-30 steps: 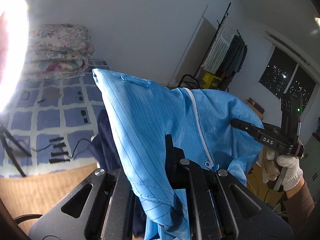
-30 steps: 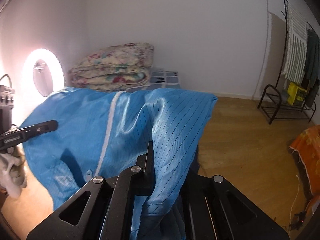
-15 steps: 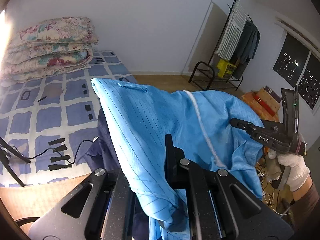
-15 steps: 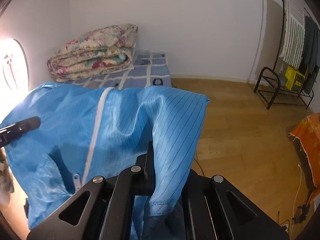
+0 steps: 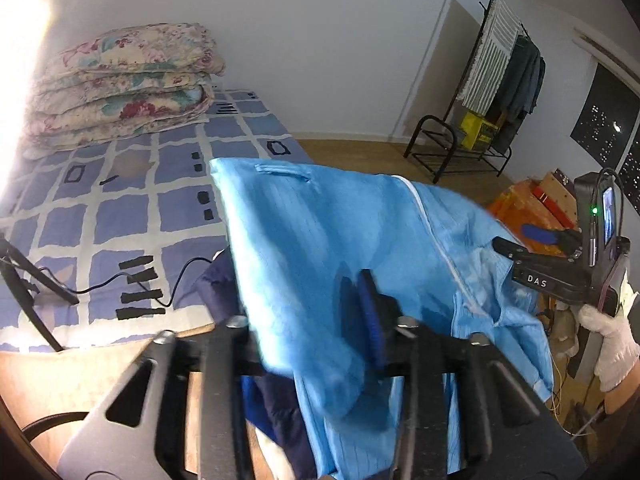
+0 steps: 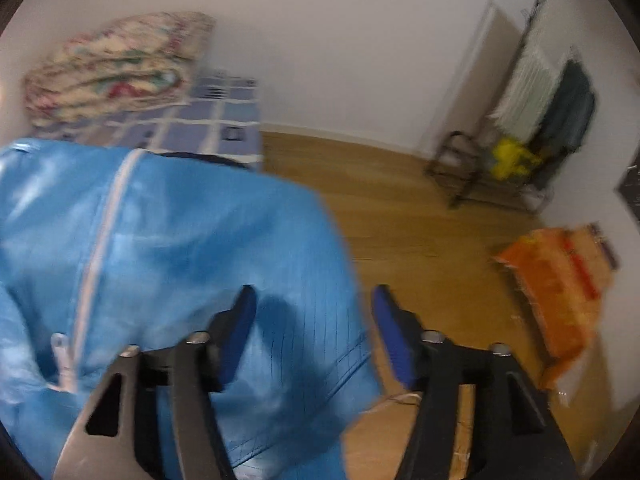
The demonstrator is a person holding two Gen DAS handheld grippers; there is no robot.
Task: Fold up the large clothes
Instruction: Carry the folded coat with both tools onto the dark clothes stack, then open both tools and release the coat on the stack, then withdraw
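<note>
white wall (image 5: 320, 40) | wood floor (image 6: 400, 220) | clothes rack (image 5: 500, 92) | patterned mattress (image 5: 132, 200)

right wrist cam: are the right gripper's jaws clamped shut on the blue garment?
No. The right gripper has its jaws standing wide apart, having just been opening, with the blue garment lying slack between them.

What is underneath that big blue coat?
A dark navy garment pokes out from under the blue coat. How far it extends, and anything else below, is covered by the coat.
</note>
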